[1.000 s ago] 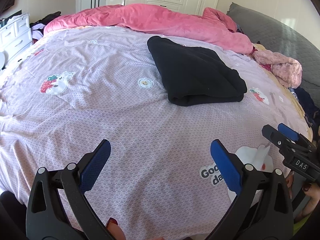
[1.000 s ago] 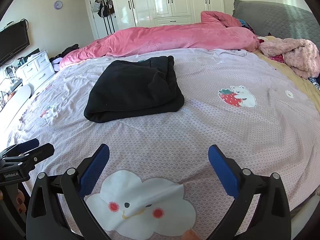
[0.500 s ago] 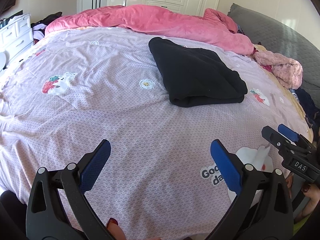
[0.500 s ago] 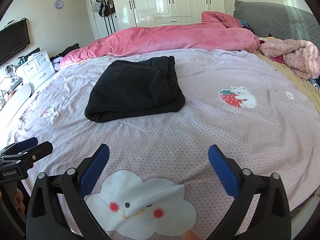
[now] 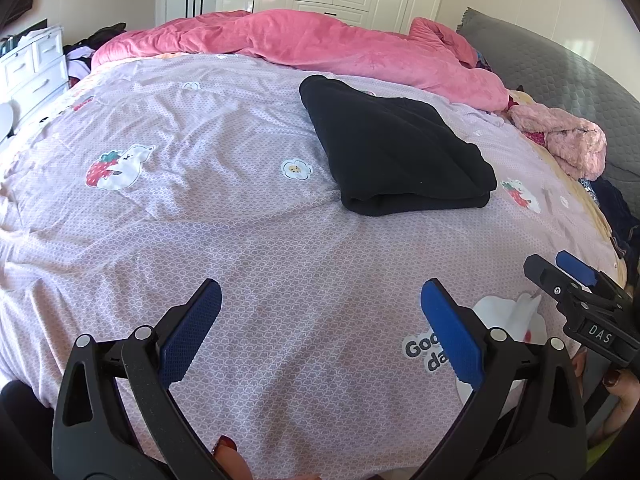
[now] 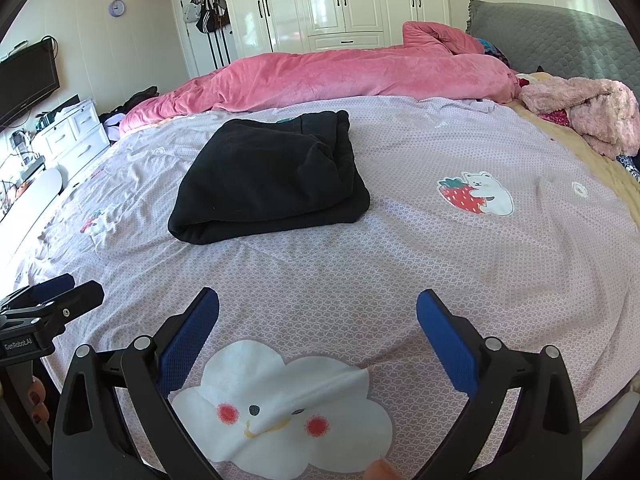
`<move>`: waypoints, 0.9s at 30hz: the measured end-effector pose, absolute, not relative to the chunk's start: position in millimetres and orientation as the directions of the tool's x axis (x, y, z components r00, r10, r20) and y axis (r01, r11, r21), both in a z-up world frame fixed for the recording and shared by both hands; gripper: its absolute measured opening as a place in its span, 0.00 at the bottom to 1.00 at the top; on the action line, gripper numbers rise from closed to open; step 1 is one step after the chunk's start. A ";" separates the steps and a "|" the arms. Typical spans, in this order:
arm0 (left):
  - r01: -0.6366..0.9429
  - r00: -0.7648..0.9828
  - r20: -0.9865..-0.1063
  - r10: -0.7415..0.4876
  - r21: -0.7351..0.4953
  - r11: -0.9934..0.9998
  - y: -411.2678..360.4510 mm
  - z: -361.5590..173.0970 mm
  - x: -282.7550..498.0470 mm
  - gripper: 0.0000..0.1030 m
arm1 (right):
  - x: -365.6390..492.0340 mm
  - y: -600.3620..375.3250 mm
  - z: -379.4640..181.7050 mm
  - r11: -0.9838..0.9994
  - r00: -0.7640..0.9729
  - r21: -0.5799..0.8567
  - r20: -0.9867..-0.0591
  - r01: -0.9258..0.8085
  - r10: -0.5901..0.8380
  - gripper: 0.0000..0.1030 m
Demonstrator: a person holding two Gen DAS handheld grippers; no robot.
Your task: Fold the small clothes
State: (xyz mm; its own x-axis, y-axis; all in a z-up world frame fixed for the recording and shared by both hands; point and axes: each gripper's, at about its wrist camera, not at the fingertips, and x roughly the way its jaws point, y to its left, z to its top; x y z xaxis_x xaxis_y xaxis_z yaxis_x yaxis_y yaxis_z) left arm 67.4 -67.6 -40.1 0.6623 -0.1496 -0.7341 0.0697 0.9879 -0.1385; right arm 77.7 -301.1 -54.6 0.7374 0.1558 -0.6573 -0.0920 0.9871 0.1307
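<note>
A black garment (image 5: 396, 148) lies folded into a thick rectangle on the lilac printed bedsheet (image 5: 240, 240), well beyond both grippers; it also shows in the right wrist view (image 6: 272, 180). My left gripper (image 5: 320, 300) is open and empty, held above the sheet near the bed's front edge. My right gripper (image 6: 318, 308) is open and empty above a white cloud print (image 6: 280, 404). The right gripper also shows at the right edge of the left wrist view (image 5: 560, 268). The left gripper shows at the left edge of the right wrist view (image 6: 76, 288).
A pink duvet (image 5: 340, 48) is bunched along the far side of the bed. A fluffy pink garment (image 6: 588, 112) and a grey pillow (image 6: 560, 36) lie at the right. White drawers (image 5: 32, 68) stand left, wardrobes (image 6: 340, 0) behind.
Both grippers stay open and empty. The left wrist view has drifted slightly, so the black garment sits a little lower and to the right in it. The garment has not moved on the bed.
</note>
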 end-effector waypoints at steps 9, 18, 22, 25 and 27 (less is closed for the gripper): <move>0.066 0.661 -0.736 -0.148 -0.139 0.988 -67.0 -40.2 67.6 0.91 | 78.2 -301.5 -55.1 0.987 0.737 0.131 -0.658 -0.092 0.156 0.96; 0.065 0.660 -0.737 -0.145 -0.136 0.988 -67.5 -41.5 67.4 0.91 | 78.3 -301.6 -54.9 0.987 0.737 0.131 -0.658 -0.092 0.156 0.96; 0.067 0.659 -0.737 -0.150 -0.141 0.988 -67.0 -41.9 67.7 0.91 | 78.4 -301.7 -55.3 0.987 0.736 0.130 -0.659 -0.091 0.155 0.96; 0.063 0.660 -0.738 -0.141 -0.132 0.989 -66.9 -41.7 67.8 0.91 | 78.6 -301.8 -55.0 0.987 0.736 0.131 -0.659 -0.091 0.156 0.96; 0.063 0.660 -0.739 -0.139 -0.130 0.989 -66.9 -41.6 67.8 0.91 | 78.4 -302.8 -56.4 0.987 0.735 0.133 -0.660 -0.089 0.155 0.96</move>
